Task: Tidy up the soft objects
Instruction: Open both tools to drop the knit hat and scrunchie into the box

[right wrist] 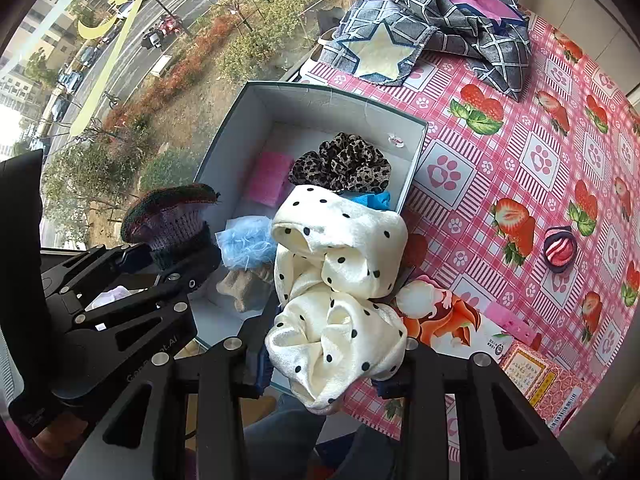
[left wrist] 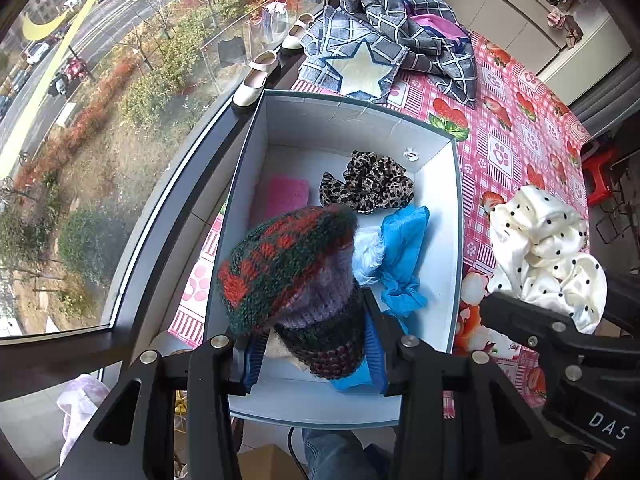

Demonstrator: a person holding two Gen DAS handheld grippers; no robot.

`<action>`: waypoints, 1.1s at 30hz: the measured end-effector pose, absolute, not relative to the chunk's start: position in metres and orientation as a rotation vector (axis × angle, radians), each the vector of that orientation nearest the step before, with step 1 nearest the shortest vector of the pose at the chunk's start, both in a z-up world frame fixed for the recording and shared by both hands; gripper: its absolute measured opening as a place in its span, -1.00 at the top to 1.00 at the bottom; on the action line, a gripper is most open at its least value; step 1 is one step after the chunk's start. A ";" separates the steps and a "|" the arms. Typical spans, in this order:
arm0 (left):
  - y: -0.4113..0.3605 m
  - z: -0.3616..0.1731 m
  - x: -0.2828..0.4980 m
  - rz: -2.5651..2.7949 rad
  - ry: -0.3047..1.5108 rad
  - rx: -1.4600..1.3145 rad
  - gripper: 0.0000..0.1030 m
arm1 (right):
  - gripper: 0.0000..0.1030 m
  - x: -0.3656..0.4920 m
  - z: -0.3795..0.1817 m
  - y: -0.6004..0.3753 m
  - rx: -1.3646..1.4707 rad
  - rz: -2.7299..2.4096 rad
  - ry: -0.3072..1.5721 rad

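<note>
We see the left gripper (left wrist: 316, 352) narrowed on a knitted red-and-green hat (left wrist: 288, 264) over the white box (left wrist: 452, 280), and the right gripper (right wrist: 332, 356) pinching a cream polka-dot cloth (right wrist: 340, 280) at the box's near right edge. Beyond the jaws, a leopard scrunchie (left wrist: 368, 182) lies in the box on a strawberry tablecloth (right wrist: 520, 152), with checked fabric (right wrist: 460, 20) farther off by the window. "DAS" (left wrist: 608, 426) shows on the right gripper's body.
</note>
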State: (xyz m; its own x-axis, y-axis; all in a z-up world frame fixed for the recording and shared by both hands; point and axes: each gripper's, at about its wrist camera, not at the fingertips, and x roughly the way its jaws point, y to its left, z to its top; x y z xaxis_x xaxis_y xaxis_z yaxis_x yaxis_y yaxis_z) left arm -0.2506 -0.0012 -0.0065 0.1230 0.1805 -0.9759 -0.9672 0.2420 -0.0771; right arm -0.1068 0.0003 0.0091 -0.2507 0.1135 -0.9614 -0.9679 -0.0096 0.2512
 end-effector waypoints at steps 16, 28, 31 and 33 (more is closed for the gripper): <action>0.001 0.012 -0.263 1.182 1.040 -0.876 -0.64 | -0.96 -0.099 0.018 0.007 -0.950 1.412 1.276; 0.000 0.013 -0.258 1.167 1.059 -0.867 -0.64 | -0.96 -0.094 0.019 -0.007 -0.927 1.392 1.288; -0.001 0.014 -0.257 1.162 1.063 -0.867 -0.64 | -0.96 -0.094 0.021 -0.010 -0.922 1.391 1.284; -0.002 0.014 -0.257 1.158 1.059 -0.870 -0.64 | -0.96 -0.094 0.022 -0.011 -0.916 1.391 1.282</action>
State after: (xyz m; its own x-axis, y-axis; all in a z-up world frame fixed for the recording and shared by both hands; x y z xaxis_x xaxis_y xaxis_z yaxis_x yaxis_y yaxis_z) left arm -0.2568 -0.0018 0.0136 0.0653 0.2797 -0.9579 -0.9789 0.2040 -0.0071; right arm -0.0940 -0.0114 0.0225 -0.2200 0.1699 -0.9606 -0.9712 0.0541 0.2319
